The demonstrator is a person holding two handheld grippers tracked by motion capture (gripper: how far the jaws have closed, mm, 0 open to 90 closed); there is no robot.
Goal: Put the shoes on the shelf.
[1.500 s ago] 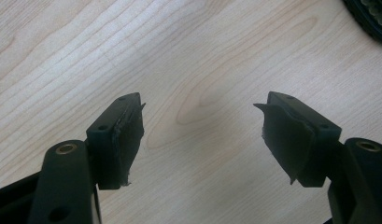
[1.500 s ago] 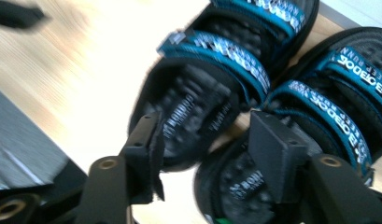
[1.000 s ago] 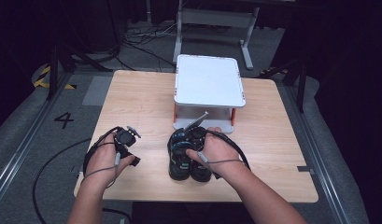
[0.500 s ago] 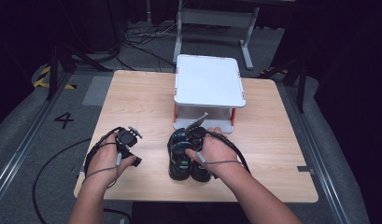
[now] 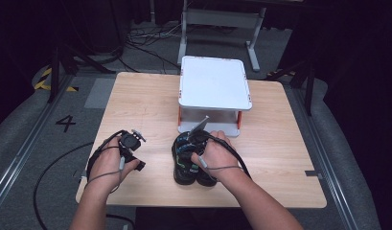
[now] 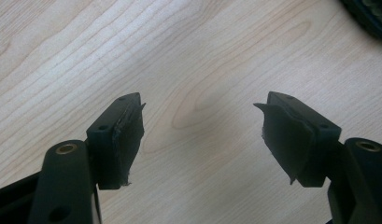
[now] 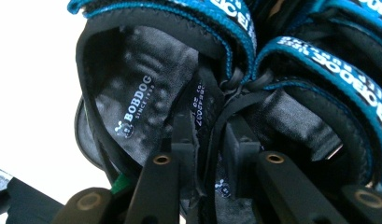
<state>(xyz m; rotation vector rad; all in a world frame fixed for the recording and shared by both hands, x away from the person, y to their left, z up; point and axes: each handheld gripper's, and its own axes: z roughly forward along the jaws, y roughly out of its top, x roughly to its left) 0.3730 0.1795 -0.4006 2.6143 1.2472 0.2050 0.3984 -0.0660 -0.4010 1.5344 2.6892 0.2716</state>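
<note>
High view: a pair of black sandals (image 5: pixel 188 160) with blue straps is seen lying side by side on the near middle of the wooden table (image 5: pixel 289 143), just in front of a white two-level stand (image 5: pixel 213 88) on red legs. The right claw (image 5: pixel 196 143) is held over the sandals by a hand, and the left claw (image 5: pixel 134 149) is held well to their left above bare table. The lettering and the grip itself are not resolved from this height.

Right gripper view: the sandals (image 7: pixel 146 98) are shown close up, with black linings printed "BOBDOG SINCE 1989" and blue-edged straps carrying white letters. The inner edges of both sandals are gathered between the two black jaws of the right claw (image 7: pixel 211 135), which have just been closing and are pressed together on that doubled black material.

Left gripper view: the left claw (image 6: pixel 198 123) is shown with its jaws standing wide apart, nothing between them, over pale wood grain (image 6: pixel 179 56). A dark sandal edge (image 6: pixel 371 16) is caught at the upper right corner.
</note>
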